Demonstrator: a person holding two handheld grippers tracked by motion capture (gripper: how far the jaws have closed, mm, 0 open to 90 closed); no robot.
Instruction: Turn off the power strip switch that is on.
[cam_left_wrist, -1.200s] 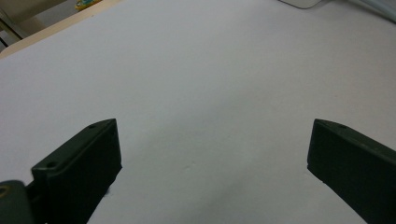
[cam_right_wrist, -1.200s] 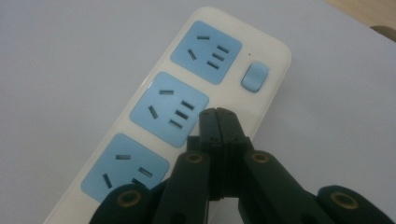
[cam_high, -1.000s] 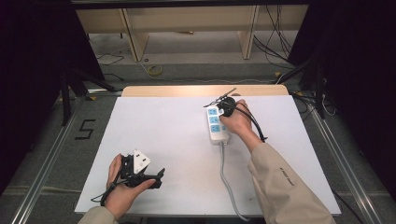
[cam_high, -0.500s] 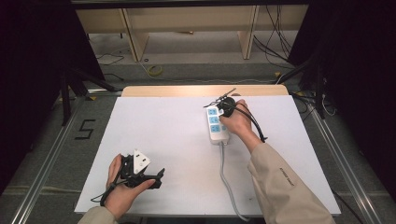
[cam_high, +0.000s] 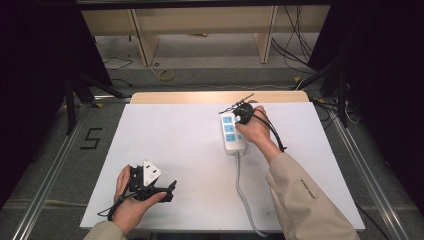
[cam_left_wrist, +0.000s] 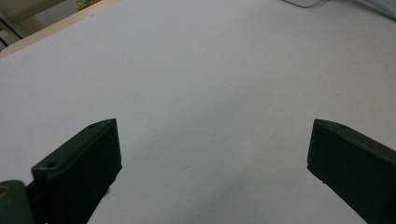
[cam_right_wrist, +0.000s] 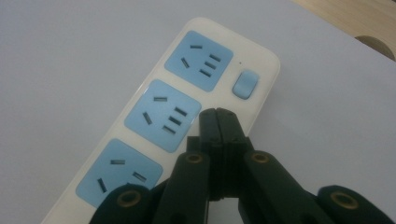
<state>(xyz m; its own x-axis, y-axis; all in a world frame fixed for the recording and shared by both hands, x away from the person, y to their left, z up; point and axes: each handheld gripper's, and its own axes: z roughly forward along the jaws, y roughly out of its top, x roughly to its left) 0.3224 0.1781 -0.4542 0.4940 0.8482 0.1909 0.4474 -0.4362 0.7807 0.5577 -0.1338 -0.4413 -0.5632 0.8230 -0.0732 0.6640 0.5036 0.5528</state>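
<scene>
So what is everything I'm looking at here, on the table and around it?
Power strip: one, white with three blue sockets and a blue switch, right of centre on the table.
Strip's cord: one, grey, running to the near edge.
Table: one, white top with a wooden far edge.
Cables on floor: several, dark, beyond the table.
Left gripper: one, black, open, over bare table near the front left.
Right gripper: one, black, shut, tips over the strip near the switch.
Hands: two, one holding each gripper.
</scene>
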